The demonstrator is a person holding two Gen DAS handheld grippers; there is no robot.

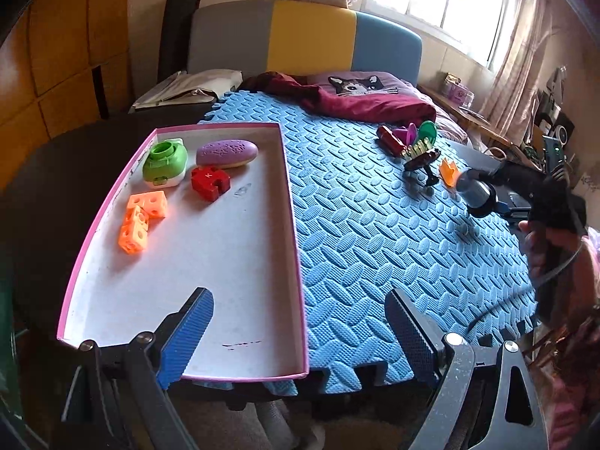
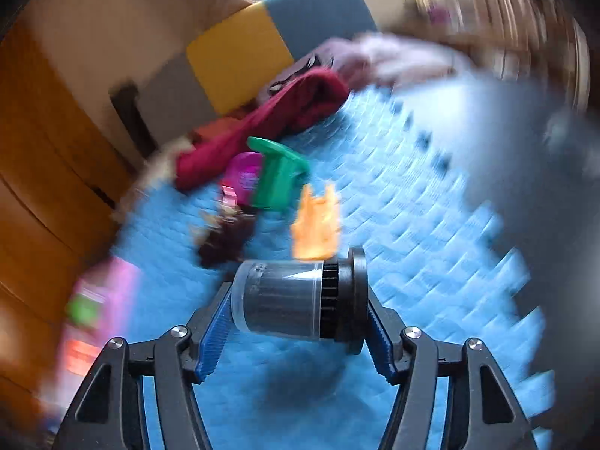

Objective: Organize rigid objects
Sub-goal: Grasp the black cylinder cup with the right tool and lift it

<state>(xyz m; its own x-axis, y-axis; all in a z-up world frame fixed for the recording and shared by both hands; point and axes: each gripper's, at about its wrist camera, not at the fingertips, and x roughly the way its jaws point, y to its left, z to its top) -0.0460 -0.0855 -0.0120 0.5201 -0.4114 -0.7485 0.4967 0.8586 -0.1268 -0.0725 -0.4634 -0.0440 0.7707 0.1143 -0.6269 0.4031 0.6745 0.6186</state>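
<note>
A white tray with a pink rim [image 1: 240, 262] lies on the left of the blue foam mat [image 1: 375, 232]. It holds a green round toy [image 1: 165, 161], a purple oval [image 1: 227, 153], a red block [image 1: 209, 182] and orange cubes [image 1: 140, 217]. My left gripper [image 1: 300, 296] hangs open over the tray's near corner with nothing between its fingers. My right gripper [image 2: 298, 300] is shut on a black cylinder with a clear cap [image 2: 281, 300], held crosswise above the mat; in the left wrist view that cylinder [image 1: 473, 189] is at the right. An orange piece [image 2: 317, 225], a green piece [image 2: 279, 176] and a dark toy [image 2: 228, 240] lie just beyond it.
More loose toys sit at the mat's far right: a red cylinder [image 1: 390, 138] and green and magenta discs [image 1: 427, 131]. A maroon cloth [image 1: 356, 101] and a cat pillow [image 1: 360, 84] lie behind them. A person's hand [image 1: 540, 247] holds the right gripper. The right wrist view is blurred.
</note>
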